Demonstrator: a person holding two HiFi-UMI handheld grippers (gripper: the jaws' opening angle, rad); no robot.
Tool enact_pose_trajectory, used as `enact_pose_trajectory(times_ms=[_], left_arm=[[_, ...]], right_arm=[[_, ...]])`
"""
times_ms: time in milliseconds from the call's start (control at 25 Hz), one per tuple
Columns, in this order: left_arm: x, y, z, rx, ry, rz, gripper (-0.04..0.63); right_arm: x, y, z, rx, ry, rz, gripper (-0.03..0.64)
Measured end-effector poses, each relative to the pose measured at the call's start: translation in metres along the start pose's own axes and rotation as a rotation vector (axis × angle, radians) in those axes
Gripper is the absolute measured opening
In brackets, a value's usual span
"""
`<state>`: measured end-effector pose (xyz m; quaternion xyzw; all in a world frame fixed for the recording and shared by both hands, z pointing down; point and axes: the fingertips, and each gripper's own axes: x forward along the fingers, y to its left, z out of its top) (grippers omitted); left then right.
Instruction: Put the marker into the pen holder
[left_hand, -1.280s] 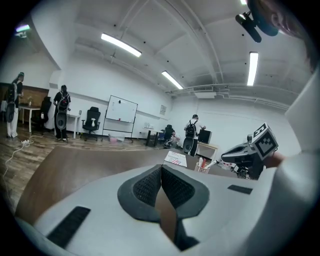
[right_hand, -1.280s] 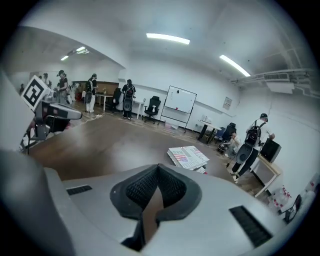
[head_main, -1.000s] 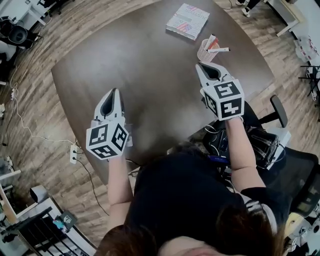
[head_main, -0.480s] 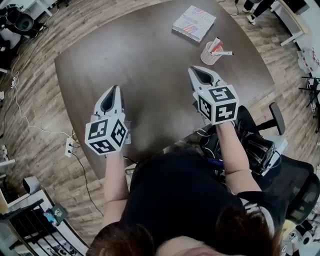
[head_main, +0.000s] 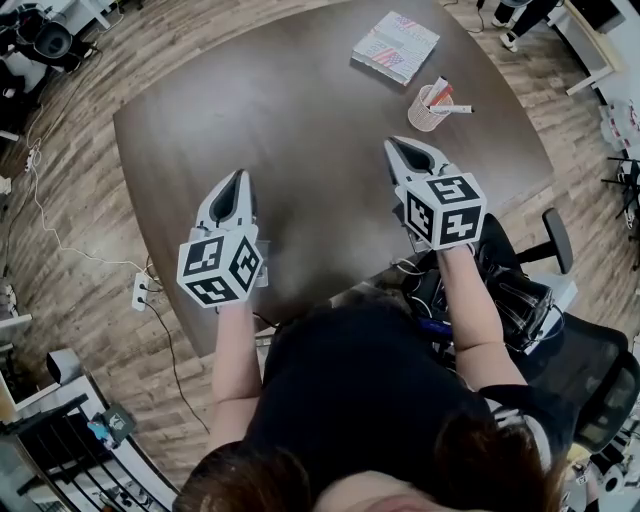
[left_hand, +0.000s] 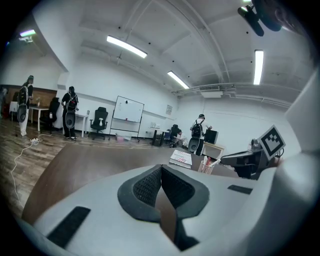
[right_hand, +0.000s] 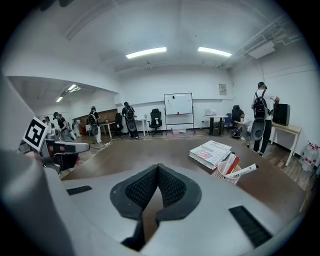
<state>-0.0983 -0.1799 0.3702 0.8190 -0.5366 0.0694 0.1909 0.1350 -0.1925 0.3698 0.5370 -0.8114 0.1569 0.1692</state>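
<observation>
Leaning on pen holder (head_main: 428, 114): marker (head_main: 458, 108), nearly level, pointing right | left claw (head_main: 238, 180), right claw (head_main: 393, 146): pressed together

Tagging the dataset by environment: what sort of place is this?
Most likely an open office or lab: a whiteboard on the far wall, a rolling office chair near it, and a large dark table.
</observation>
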Motion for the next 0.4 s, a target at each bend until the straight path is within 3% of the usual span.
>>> enact_pose_trajectory(times_ms=[400], left_arm=[[0.0084, -0.0064, 0.0005, -0.004, 0.001, -0.017, 0.028]], right_arm=[[0.0053, -0.004, -0.0002, 0.002, 0.009, 0.017, 0.018]])
